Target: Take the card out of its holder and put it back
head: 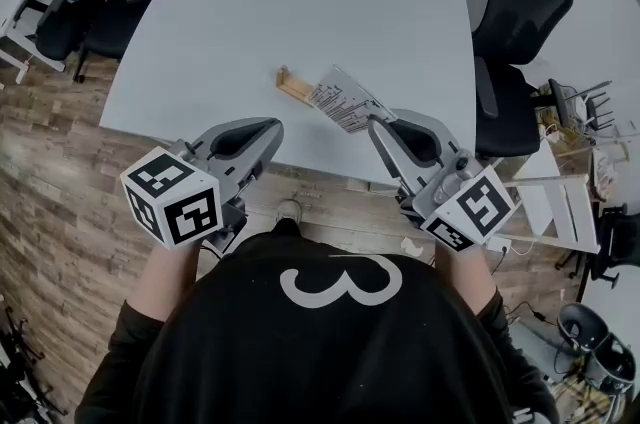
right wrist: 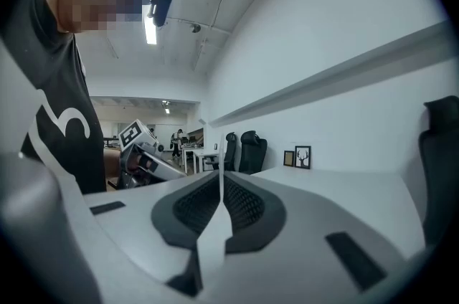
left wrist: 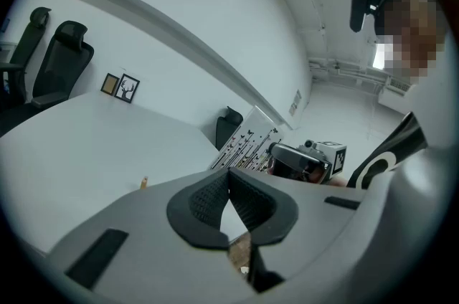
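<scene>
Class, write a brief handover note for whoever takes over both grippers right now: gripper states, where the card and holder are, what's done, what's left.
Left gripper: shut, nothing between its jaws.
Right gripper: shut on the card, held above the table.
Wooden holder: lies on the table, empty, just left of the card.
Done: card is out of the holder.
Left: slot the card back into the holder and let go.

Large white numeral 3 on the black shirt of the person, read in the head view and partly in the right gripper view. Rows of fine print on the card, too small to read.
</scene>
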### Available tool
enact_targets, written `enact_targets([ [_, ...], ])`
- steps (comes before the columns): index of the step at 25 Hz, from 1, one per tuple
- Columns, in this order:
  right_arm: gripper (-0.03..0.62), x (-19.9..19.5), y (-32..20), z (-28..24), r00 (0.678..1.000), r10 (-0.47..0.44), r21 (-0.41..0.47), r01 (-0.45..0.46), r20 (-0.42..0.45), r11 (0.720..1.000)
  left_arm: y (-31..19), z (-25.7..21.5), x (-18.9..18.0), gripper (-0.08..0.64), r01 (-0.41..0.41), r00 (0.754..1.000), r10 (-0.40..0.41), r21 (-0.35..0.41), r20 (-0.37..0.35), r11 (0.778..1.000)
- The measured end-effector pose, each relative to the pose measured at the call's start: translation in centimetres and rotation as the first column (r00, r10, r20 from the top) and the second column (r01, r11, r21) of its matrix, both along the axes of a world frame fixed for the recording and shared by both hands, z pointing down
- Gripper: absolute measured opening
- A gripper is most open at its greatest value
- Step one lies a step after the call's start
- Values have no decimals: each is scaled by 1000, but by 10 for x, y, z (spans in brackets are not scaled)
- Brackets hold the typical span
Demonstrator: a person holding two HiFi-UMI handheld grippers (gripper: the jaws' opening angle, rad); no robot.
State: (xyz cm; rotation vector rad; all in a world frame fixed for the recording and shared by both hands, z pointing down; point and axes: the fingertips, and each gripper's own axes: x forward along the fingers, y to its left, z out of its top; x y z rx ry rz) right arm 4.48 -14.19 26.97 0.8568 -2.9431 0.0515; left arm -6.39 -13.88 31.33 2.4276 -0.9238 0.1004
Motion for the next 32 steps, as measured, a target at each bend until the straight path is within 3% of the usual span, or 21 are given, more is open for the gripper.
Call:
enact_targets([
  [16, 20, -35, -82, 33, 999, -27, -39, 26, -25, 999, -74, 34, -38, 11, -9, 1000, 10, -86, 3, 996],
  [28, 20, -50, -111, 76, 997, -72, -77, 70, -27, 995, -95, 59, -54, 11, -14, 1000, 17, -149, 19, 989],
  [32, 20, -57, -116, 91, 995, -75, -72, 70, -66, 995, -101, 67, -64, 11, -6, 999, 11, -164, 30, 986],
])
